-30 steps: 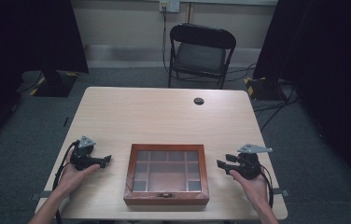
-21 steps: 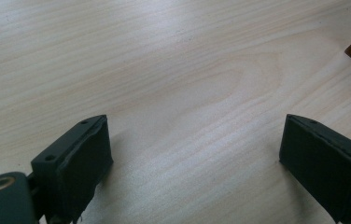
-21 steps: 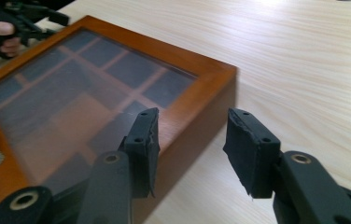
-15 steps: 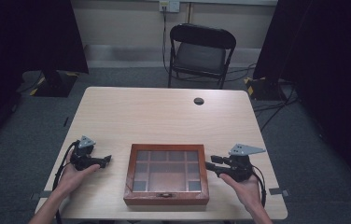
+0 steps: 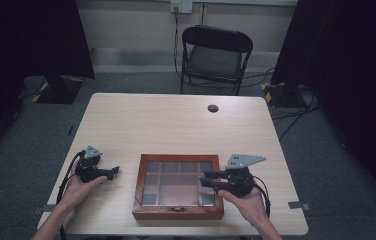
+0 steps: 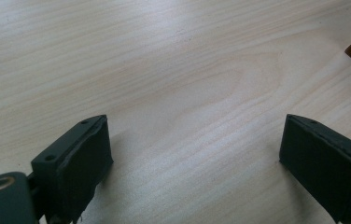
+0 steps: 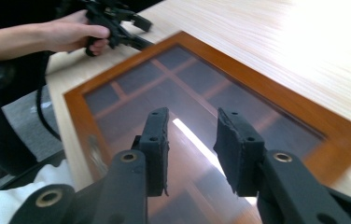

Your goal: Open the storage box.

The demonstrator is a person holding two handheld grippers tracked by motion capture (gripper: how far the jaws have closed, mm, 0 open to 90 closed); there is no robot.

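Lying near the front edge of the table (image 5: 176, 115), wooden box (image 5: 178, 186) (glass lid shut); right gripper (image 5: 207, 180) over its right side, jaws narrowly apart; left gripper (image 5: 114, 170) beside it, jaws wide apart.

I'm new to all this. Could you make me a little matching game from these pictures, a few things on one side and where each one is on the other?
Things:
1. wooden box
2. left gripper
3. right gripper
4. folding chair

Places:
A. on the floor beyond the far edge of the table
B. over the box's glass lid
C. at the table's near edge, in the middle
D. over bare tabletop, left of the box

Pairs: 1-C, 2-D, 3-B, 4-A
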